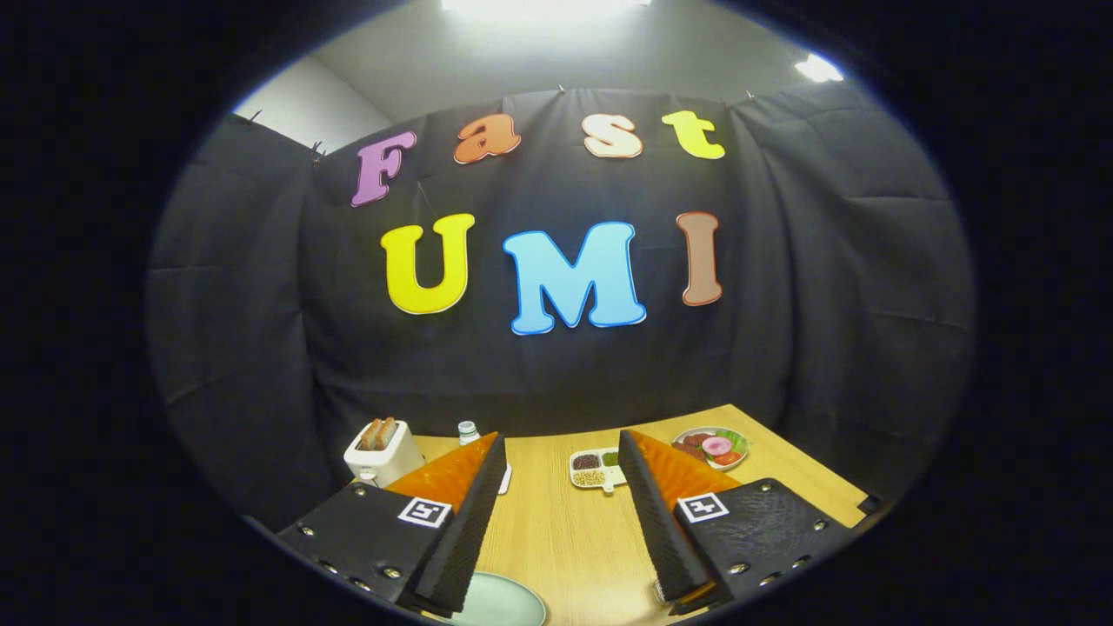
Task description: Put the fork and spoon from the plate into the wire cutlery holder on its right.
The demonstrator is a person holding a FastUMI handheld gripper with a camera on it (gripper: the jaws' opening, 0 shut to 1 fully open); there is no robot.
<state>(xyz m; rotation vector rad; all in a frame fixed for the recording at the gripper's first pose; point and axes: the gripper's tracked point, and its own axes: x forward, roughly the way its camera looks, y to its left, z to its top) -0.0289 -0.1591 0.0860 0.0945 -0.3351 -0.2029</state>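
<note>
Plate (500,602), pale green, is seen in the gripper view only as a rim just below the spread fingers. Nothing is held by the gripper (561,487); it is wide open over the wooden table (565,539). Fork, spoon and holder cannot be made out, so the task is judged not yet begun.

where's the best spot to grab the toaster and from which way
Judging from here: take the toaster across its narrow white body, coming from above. It stands upright beyond the open gripper, bread slices poking from the top, so the flat side walls suit the fingers best.
</note>
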